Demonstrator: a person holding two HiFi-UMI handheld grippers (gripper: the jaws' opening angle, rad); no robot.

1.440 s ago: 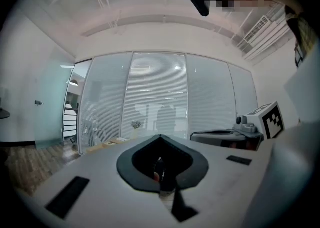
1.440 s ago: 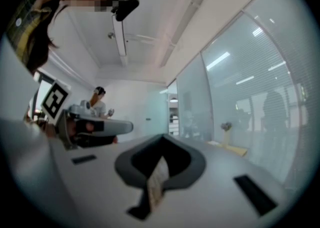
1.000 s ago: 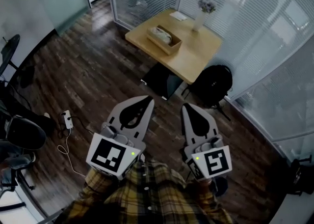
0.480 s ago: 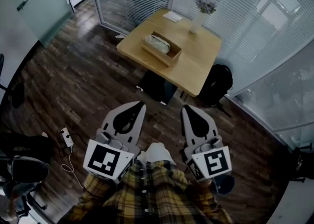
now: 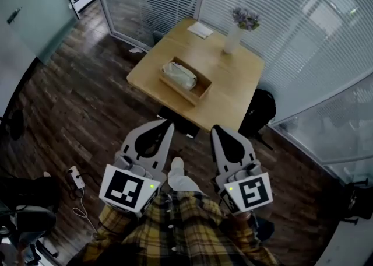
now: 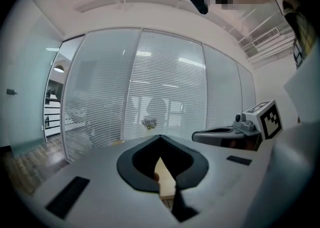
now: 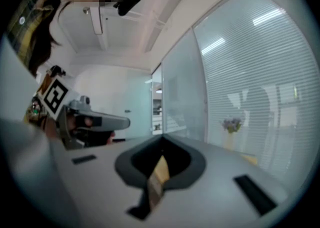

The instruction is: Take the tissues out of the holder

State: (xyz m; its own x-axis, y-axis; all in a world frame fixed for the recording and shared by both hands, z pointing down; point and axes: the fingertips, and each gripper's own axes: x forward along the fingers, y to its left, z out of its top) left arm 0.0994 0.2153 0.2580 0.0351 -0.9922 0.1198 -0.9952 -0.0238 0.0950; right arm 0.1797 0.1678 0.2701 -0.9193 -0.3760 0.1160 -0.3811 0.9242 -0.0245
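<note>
A wooden tissue holder (image 5: 195, 91) stands on the light wooden table (image 5: 227, 93) ahead of me, with a pale pack of tissues (image 5: 178, 74) lying in its left half. Both grippers are held low in front of my body, well short of the table. My left gripper (image 5: 162, 124) is shut with nothing in it, and its jaw tips (image 6: 160, 137) meet. My right gripper (image 5: 220, 129) is likewise shut and empty, its tips (image 7: 161, 137) together. Each gripper shows in the other's view: the right gripper (image 6: 235, 134), the left gripper (image 7: 92, 121).
A white vase with purple flowers (image 5: 236, 32) and a white sheet (image 5: 200, 29) sit at the table's far side. A black backpack (image 5: 262, 110) leans by the table's right leg. Glass walls with blinds (image 5: 303, 31) close off the back. A cable and adapter (image 5: 74, 176) lie on the dark wood floor.
The table and holder have come closer and lower in the head view as I walk toward them. Both grippers stay shut and in the same place before my body.
</note>
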